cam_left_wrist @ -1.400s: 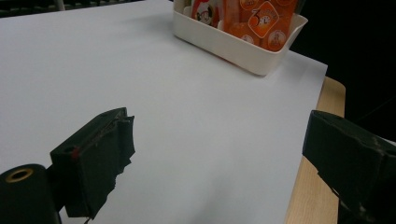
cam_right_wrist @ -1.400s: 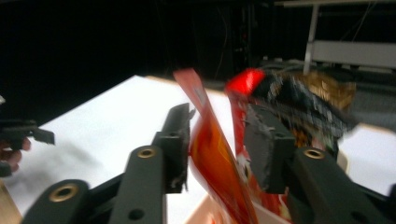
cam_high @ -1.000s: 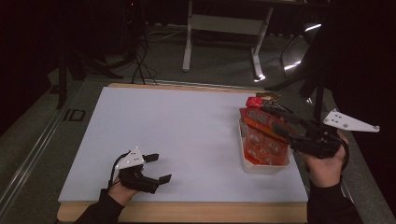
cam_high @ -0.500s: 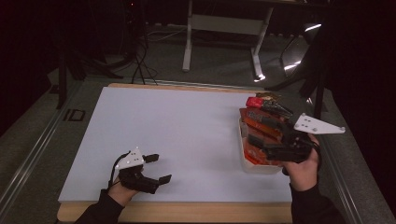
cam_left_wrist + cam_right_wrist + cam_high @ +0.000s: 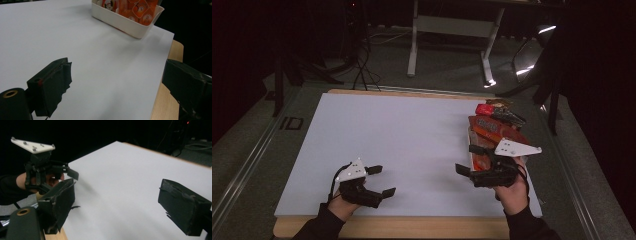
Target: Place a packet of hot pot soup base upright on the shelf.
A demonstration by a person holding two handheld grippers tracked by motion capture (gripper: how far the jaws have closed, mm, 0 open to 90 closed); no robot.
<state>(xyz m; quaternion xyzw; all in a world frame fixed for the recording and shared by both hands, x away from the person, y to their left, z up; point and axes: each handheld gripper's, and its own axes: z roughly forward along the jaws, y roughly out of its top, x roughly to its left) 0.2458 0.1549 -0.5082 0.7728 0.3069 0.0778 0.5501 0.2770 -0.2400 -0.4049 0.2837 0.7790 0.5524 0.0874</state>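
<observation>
Leftmost, the left gripper is held low over the white sheet near its front edge, jaws spread and empty. Further right, the right gripper is also held with jaws apart and empty, just beside the cream tray, which runs front to back. Orange snack packets are packed into it. The right gripper is far nearer.
</observation>
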